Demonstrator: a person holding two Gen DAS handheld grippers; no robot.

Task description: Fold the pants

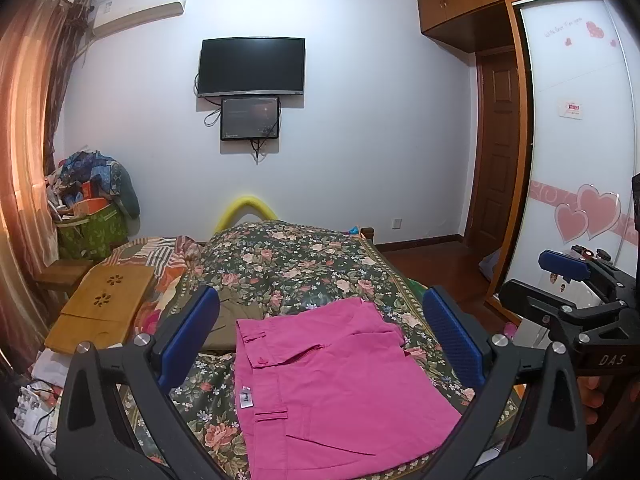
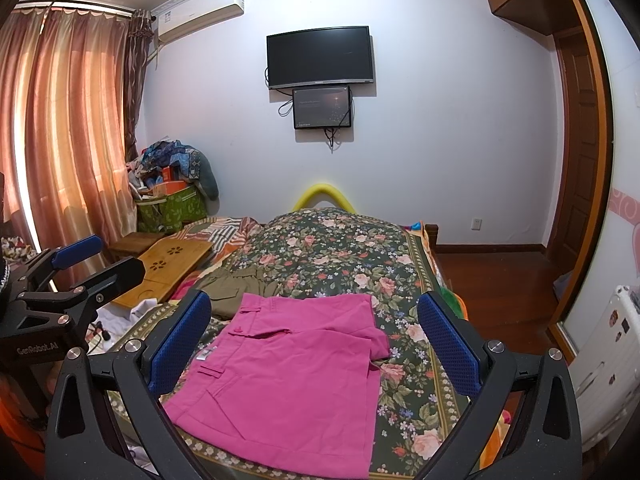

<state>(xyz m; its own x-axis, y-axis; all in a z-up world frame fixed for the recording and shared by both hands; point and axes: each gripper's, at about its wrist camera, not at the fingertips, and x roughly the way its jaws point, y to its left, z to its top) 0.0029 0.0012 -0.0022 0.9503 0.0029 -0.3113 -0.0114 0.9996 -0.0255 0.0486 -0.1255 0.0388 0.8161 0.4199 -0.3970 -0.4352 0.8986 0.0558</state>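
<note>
Pink pants (image 1: 332,384) lie folded; left gripper (image 1: 320,340) marked "GenRobot.AI" spread; right gripper (image 2: 316,344) marked "DAS" spread.

The left tongs (image 1: 320,336) hang above the bed with their blue-padded fingers (image 1: 190,338) spread wide, gripping nothing. Between them, on the floral bedspread (image 1: 304,264), lie the pink pants (image 1: 336,392), folded into a compact shape with waistband and belt loops toward the left. An olive-green garment (image 1: 236,320) lies just behind them, touching their far left edge. A wooden lap tray (image 1: 100,308) rests on the bed's left side. At the right edge, the right tongs (image 1: 560,276) are in view, apart from the cloth; how wide they stand cannot be told. A dark television (image 1: 252,66) hangs on the far wall.
</note>
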